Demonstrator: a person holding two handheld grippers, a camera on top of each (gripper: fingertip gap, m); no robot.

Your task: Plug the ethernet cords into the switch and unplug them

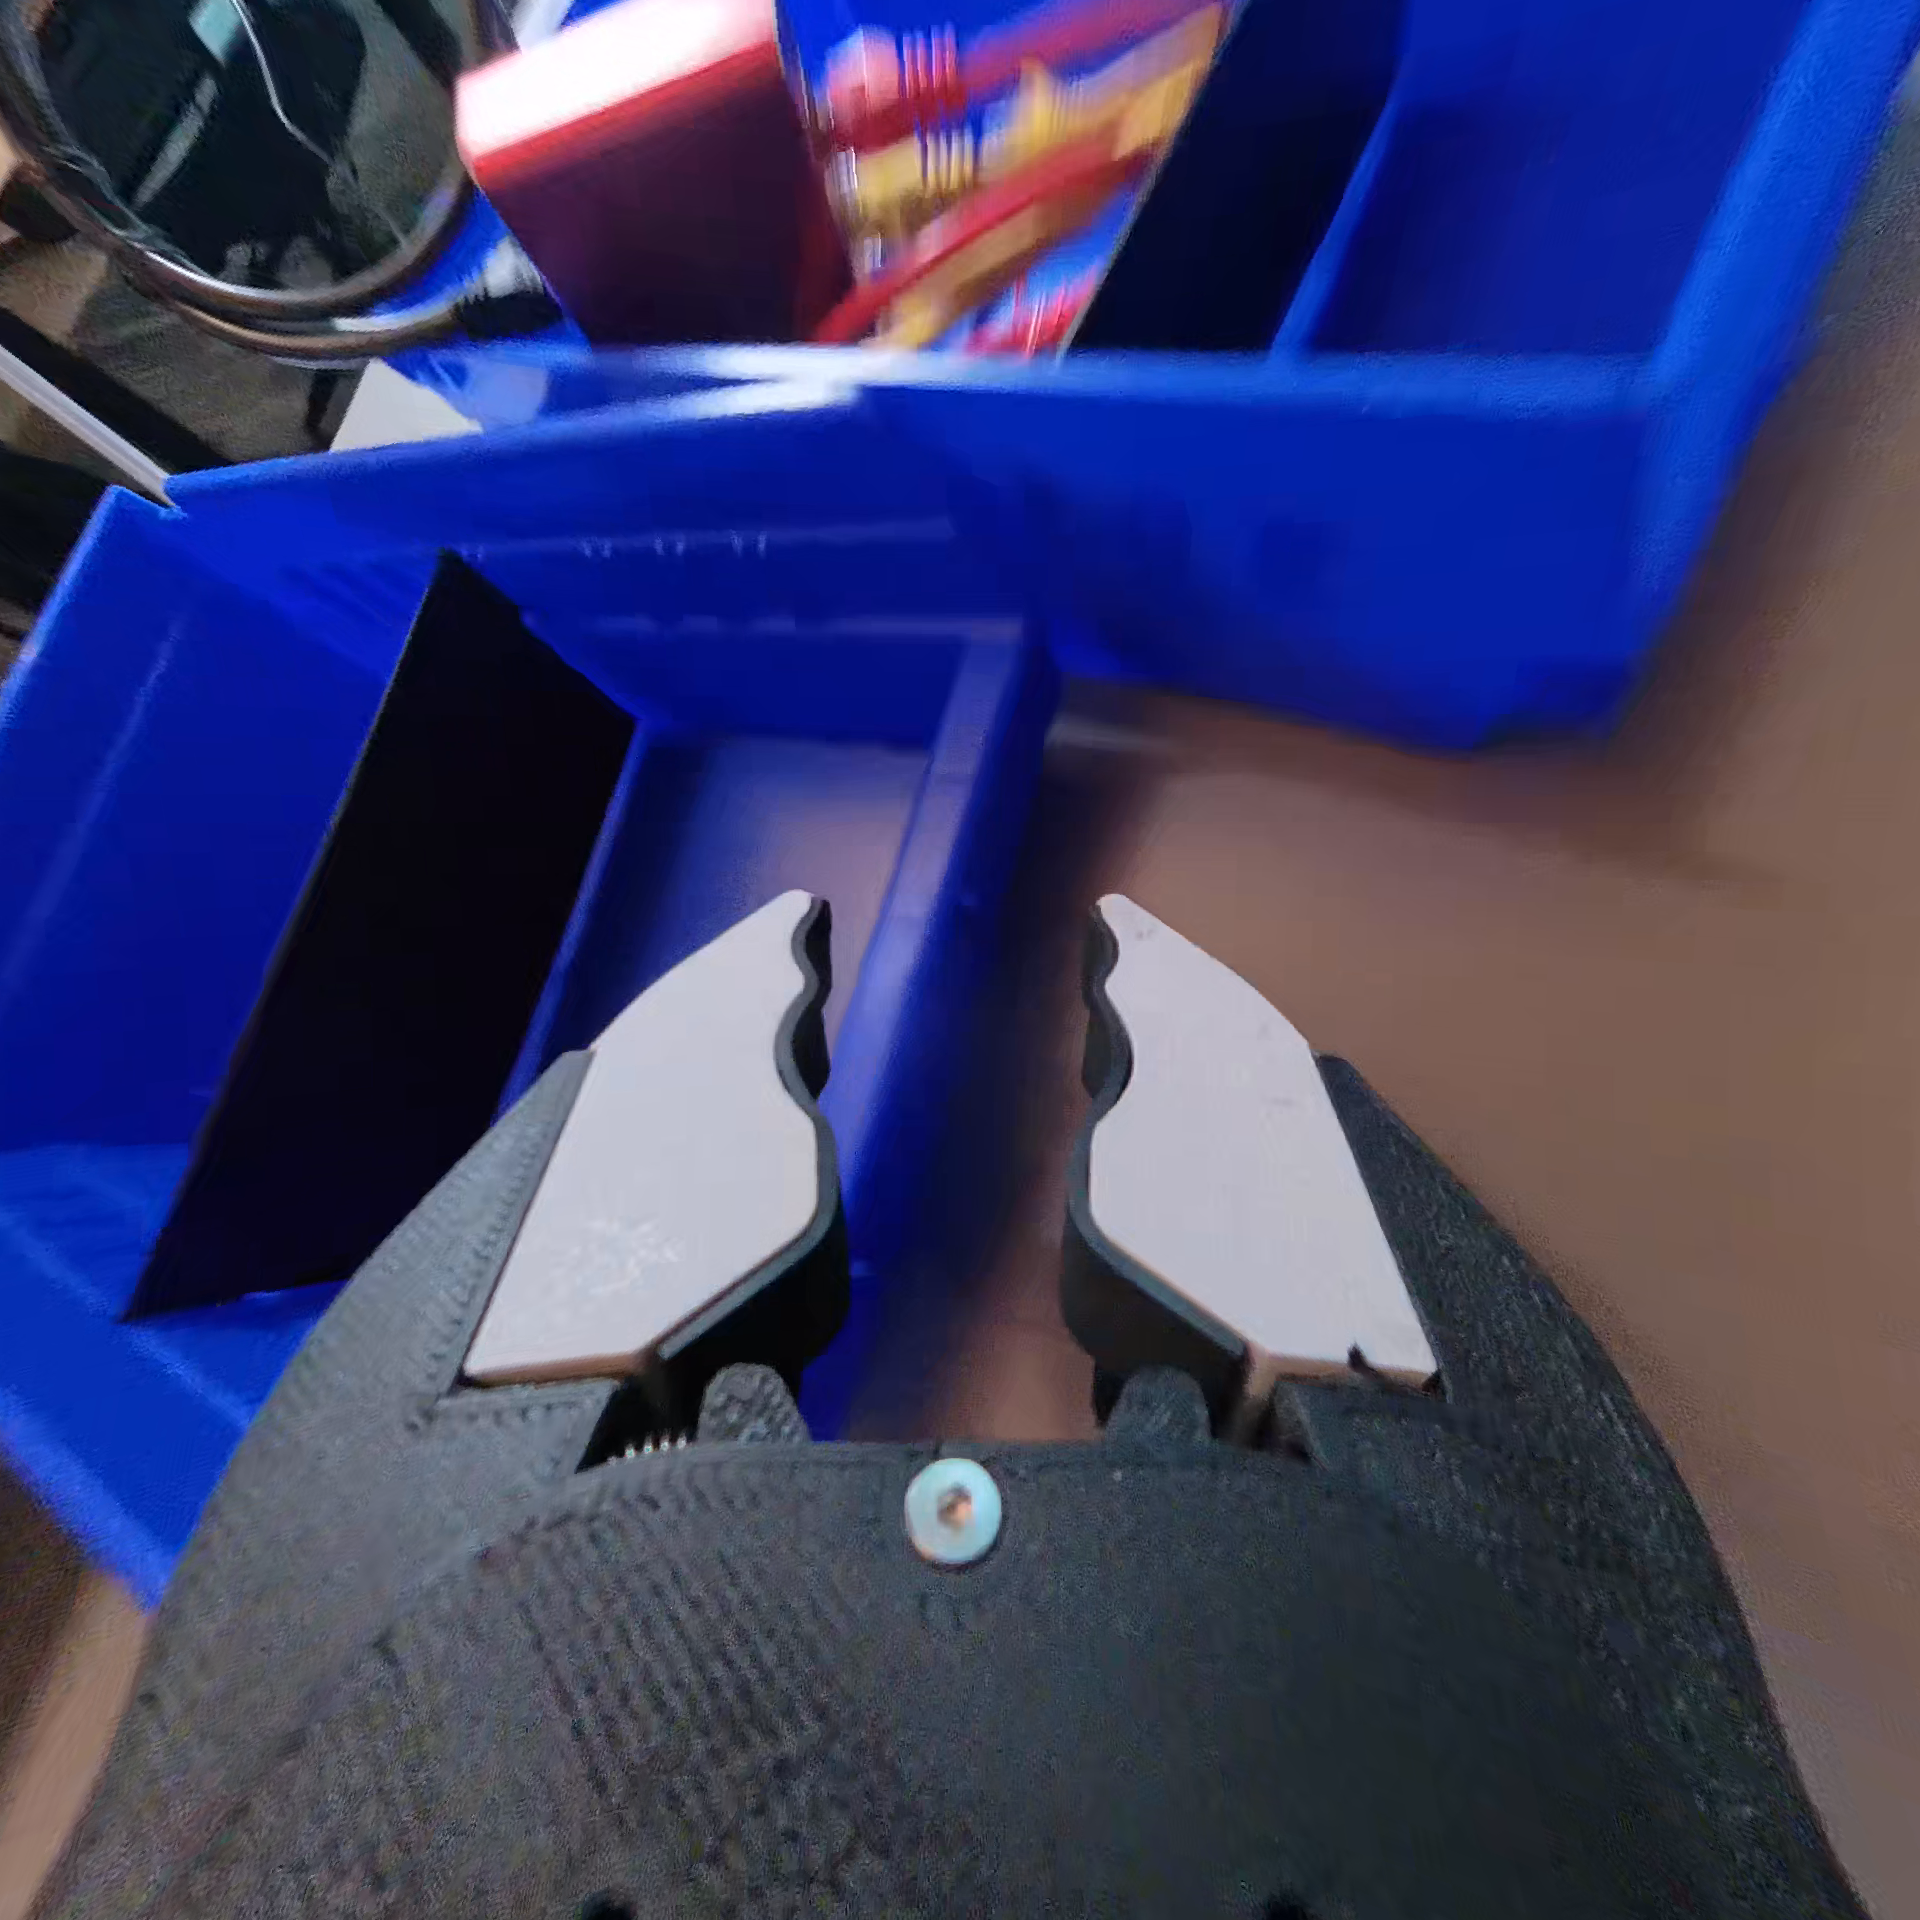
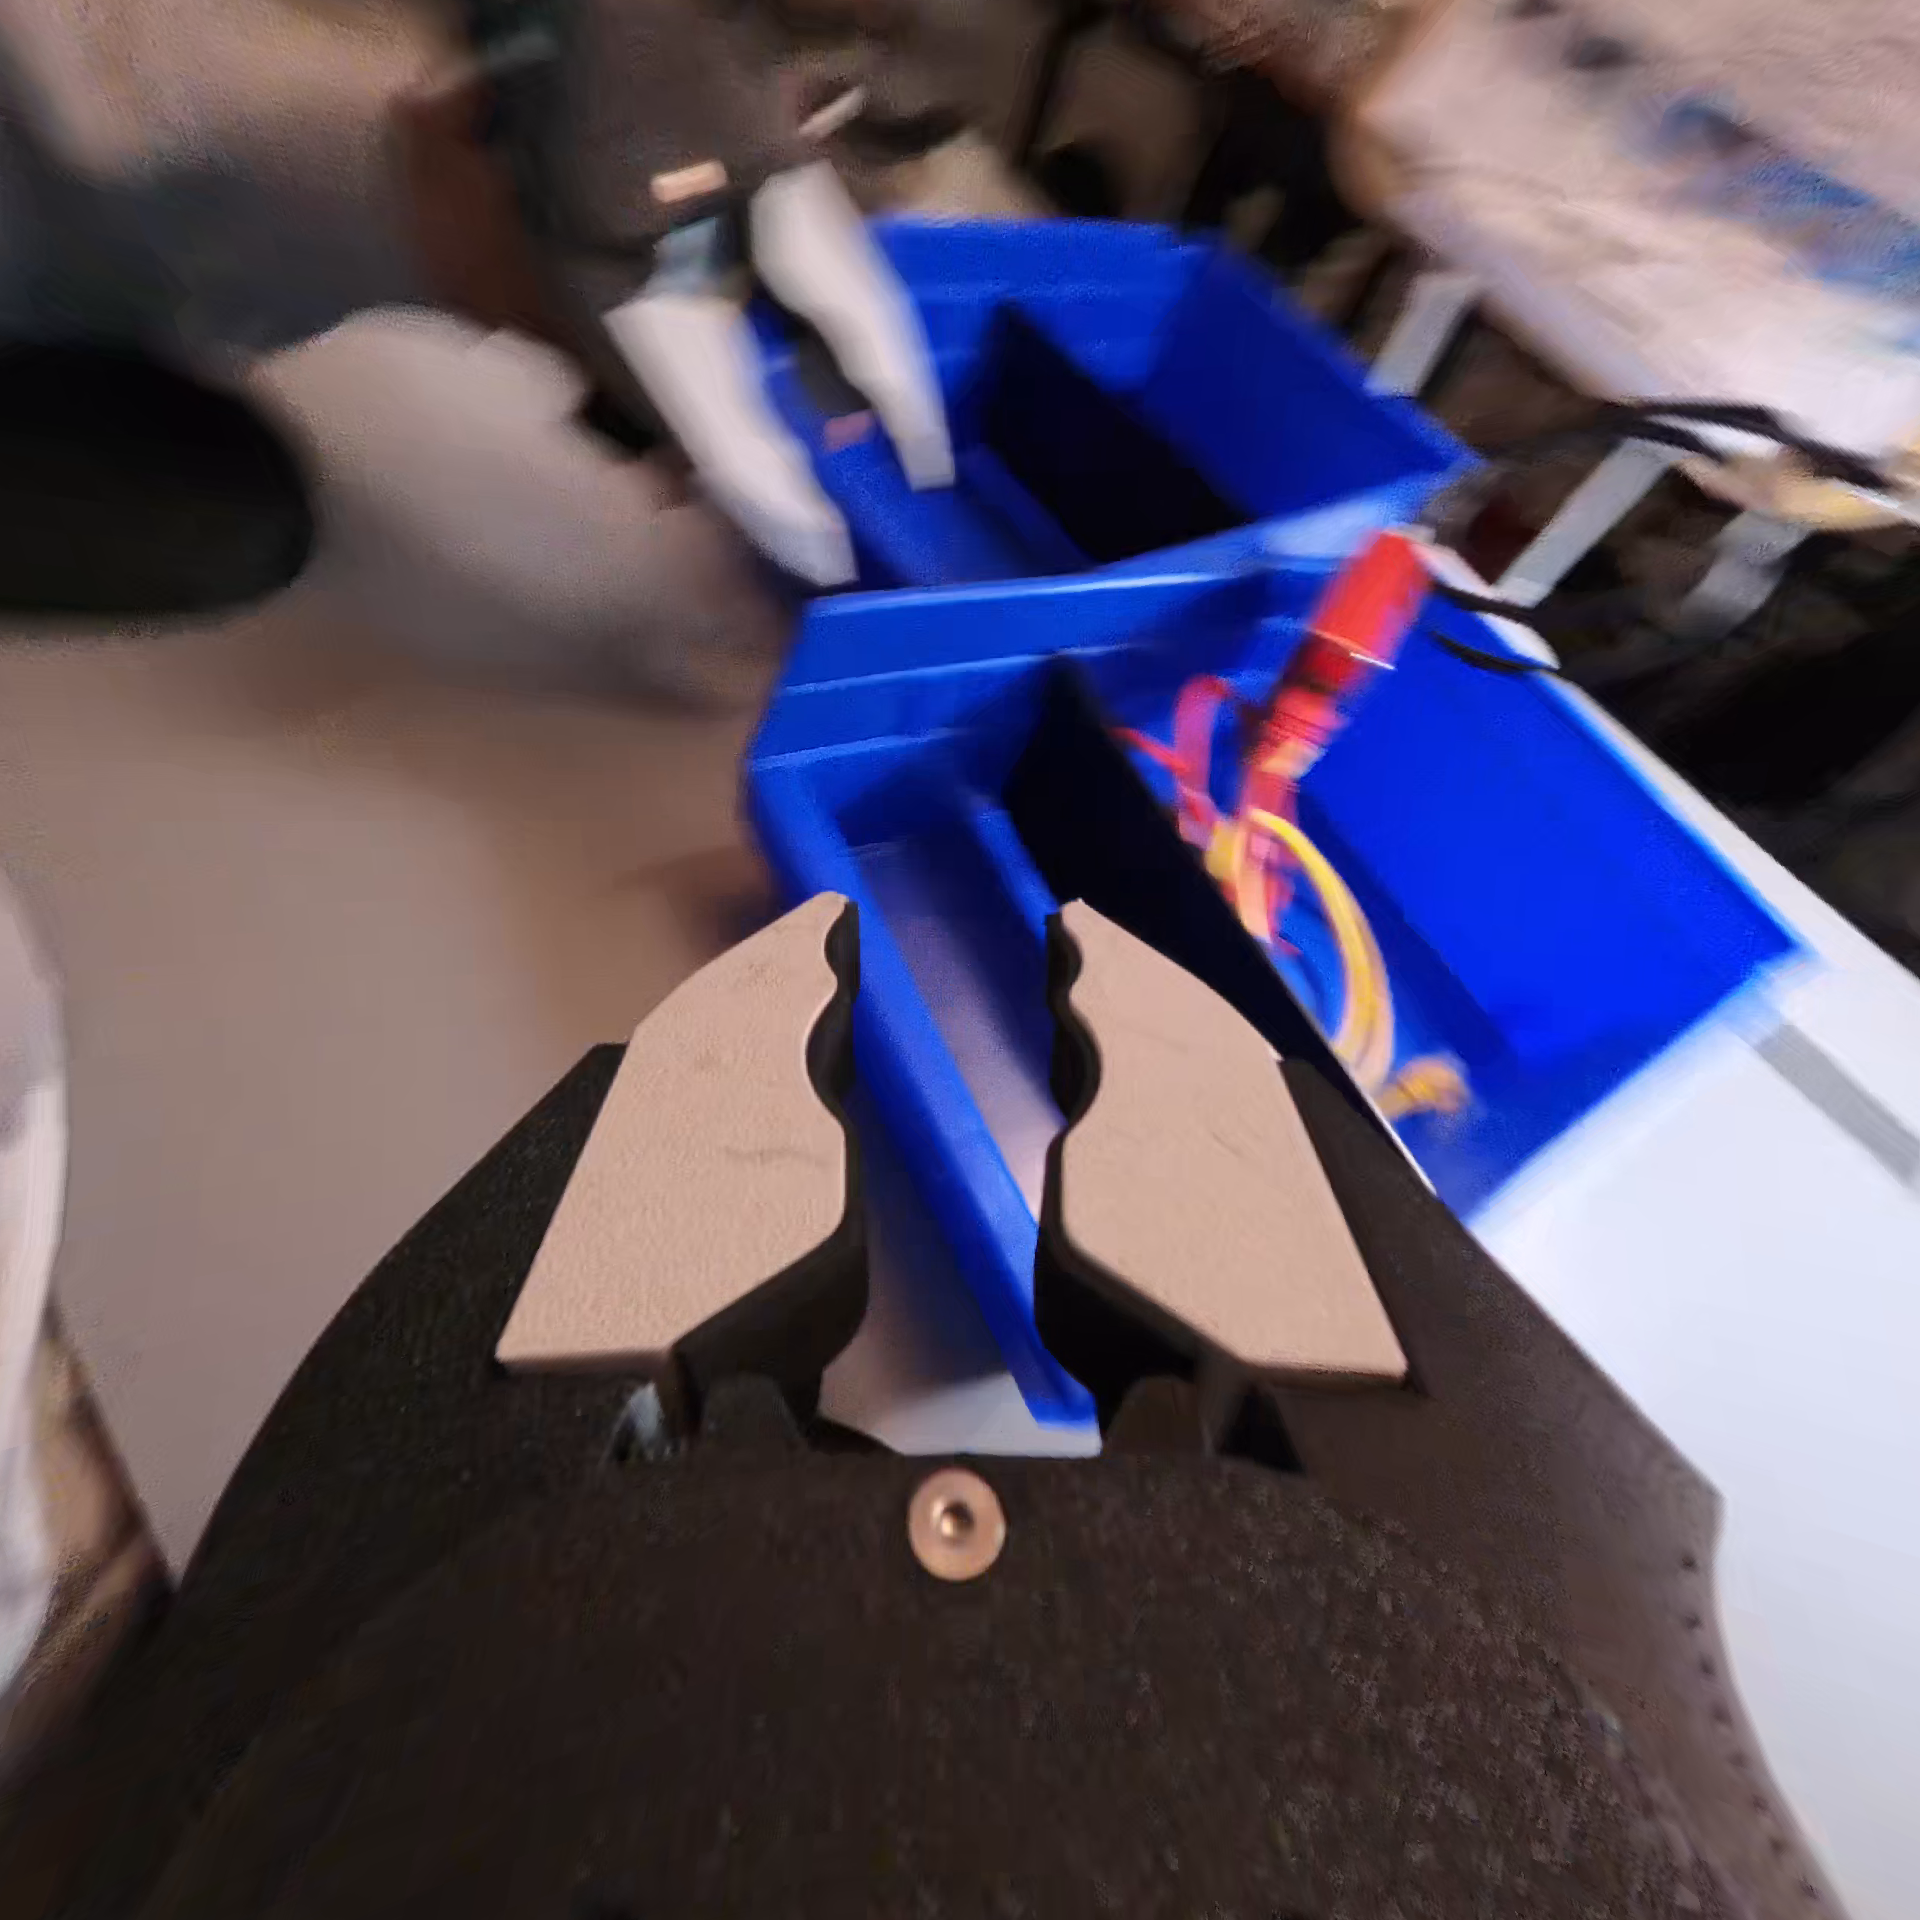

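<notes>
Looking along our left gripper [image 1: 956, 971], we see its jaws parted with a clear gap and nothing held between them. They straddle the right wall of a blue bin [image 1: 940, 935] that sits on a brown table [image 1: 1507, 1039]. A black divider [image 1: 416, 935] stands inside that bin. Beyond it lies a second blue bin [image 1: 1299, 540], which holds a red box [image 1: 644, 177] and a blue, red and yellow packet [image 1: 1018, 177], both blurred. A dark cable loop [image 1: 260, 301] shows at the upper left.

Our right gripper [image 2: 951, 961] also has its jaws apart and grips nothing; the gap frames the narrow side section of a nearer blue bin [image 2: 914, 1039]. Past a black divider [image 2: 1143, 862] in that bin lie tangled red and yellow cords [image 2: 1340, 914], with a red piece [image 2: 1361, 613] sticking up above the rim. We cannot tell through the blur whether these are the ethernet cords, and we cannot make out the switch in either view. Farther off, the left gripper's pale fingers [image 2: 862, 322] hang over another blue bin [image 2: 1288, 343].
</notes>
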